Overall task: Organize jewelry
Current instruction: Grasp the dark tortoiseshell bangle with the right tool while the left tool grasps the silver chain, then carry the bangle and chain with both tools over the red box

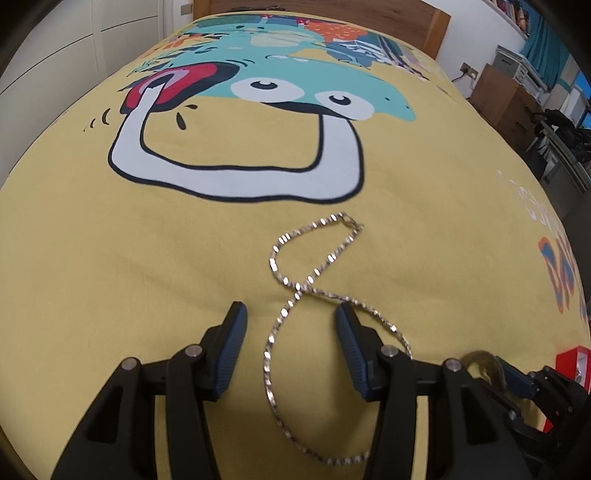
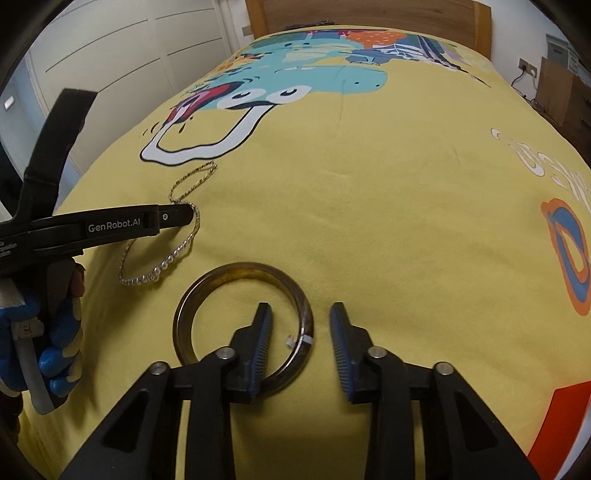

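A silver chain necklace (image 1: 295, 288) lies in a figure-eight on the yellow bedspread (image 1: 110, 266). My left gripper (image 1: 291, 308) is open just above it, with the lower loop of the chain between the fingers. In the right wrist view the same chain (image 2: 173, 254) shows at the left, partly under the left gripper. A brown amber bangle (image 2: 236, 275) lies flat on the bedspread (image 2: 388, 221). My right gripper (image 2: 300, 308) is open, its left finger over the inside of the bangle and its right finger outside the rim.
A red box (image 1: 570, 360) sits at the right edge of the bedspread; it also shows in the right wrist view (image 2: 561, 417). A wooden headboard (image 2: 369, 14) is at the far end. White wardrobe doors (image 2: 110, 55) stand to the left, and furniture (image 1: 517, 99) to the right.
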`<state>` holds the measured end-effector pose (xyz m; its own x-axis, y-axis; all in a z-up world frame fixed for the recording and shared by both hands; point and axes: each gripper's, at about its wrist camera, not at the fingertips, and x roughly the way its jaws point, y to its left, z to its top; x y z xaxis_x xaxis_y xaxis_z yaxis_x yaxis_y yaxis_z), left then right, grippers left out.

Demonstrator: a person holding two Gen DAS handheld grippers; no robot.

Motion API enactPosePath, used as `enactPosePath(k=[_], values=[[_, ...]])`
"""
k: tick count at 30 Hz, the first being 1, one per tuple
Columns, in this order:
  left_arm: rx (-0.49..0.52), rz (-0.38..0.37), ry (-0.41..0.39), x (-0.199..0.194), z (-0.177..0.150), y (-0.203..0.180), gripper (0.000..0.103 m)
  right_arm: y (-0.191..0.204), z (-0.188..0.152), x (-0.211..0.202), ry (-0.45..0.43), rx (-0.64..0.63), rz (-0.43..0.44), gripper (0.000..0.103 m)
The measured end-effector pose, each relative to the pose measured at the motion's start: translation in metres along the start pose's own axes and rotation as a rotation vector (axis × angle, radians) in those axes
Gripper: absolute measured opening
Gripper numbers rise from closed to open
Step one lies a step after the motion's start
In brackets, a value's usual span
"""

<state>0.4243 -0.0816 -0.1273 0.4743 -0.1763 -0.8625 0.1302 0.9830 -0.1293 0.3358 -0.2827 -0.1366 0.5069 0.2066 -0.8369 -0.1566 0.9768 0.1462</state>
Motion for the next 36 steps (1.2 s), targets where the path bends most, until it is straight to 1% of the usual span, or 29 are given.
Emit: enactPosePath(k=[1,2,3,4,5,6,8,10,16,20,27,36], values=[[-0.002,-0.009,-0.005,-0.002,-0.003,0.001,0.041,0.001,-0.002,-0.001,0.003,0.000,0.001,0.022],[-0.004,-0.015,-0.011,-0.005,-0.007,0.003,0.033,0.001,-0.004,-0.002,0.004,0.002,0.000,0.018],[-0.011,-0.024,-0.016,-0.008,-0.012,0.007,0.023,0.001,-0.006,-0.003,0.005,0.003,0.002,0.016],[-0.020,-0.035,-0.016,-0.011,-0.015,0.011,0.017,0.002,-0.008,-0.004,0.006,0.008,0.005,0.012],[-0.025,-0.042,-0.013,-0.013,-0.017,0.013,0.007,0.002,-0.010,-0.006,0.003,0.011,0.006,0.012],[-0.039,-0.062,-0.005,-0.018,-0.021,0.017,0.002,0.003,-0.013,-0.009,-0.002,0.017,0.007,0.012],[-0.045,-0.071,-0.007,-0.026,-0.027,0.020,0.002,0.004,-0.017,-0.014,-0.015,0.033,0.009,0.011],[-0.026,-0.062,-0.018,-0.038,-0.037,0.019,0.002,0.006,-0.022,-0.022,-0.033,0.044,0.019,0.011],[-0.009,-0.068,-0.045,-0.075,-0.056,0.018,0.002,0.022,-0.034,-0.054,-0.076,0.014,-0.002,0.010],[0.006,-0.077,-0.072,-0.105,-0.063,0.015,0.002,0.029,-0.041,-0.086,-0.120,0.016,-0.006,0.009],[0.029,-0.106,-0.131,-0.168,-0.076,0.007,0.002,0.040,-0.051,-0.141,-0.180,0.019,-0.019,0.009],[0.062,-0.149,-0.193,-0.247,-0.099,-0.013,0.002,0.047,-0.082,-0.214,-0.255,0.032,-0.043,0.010]])
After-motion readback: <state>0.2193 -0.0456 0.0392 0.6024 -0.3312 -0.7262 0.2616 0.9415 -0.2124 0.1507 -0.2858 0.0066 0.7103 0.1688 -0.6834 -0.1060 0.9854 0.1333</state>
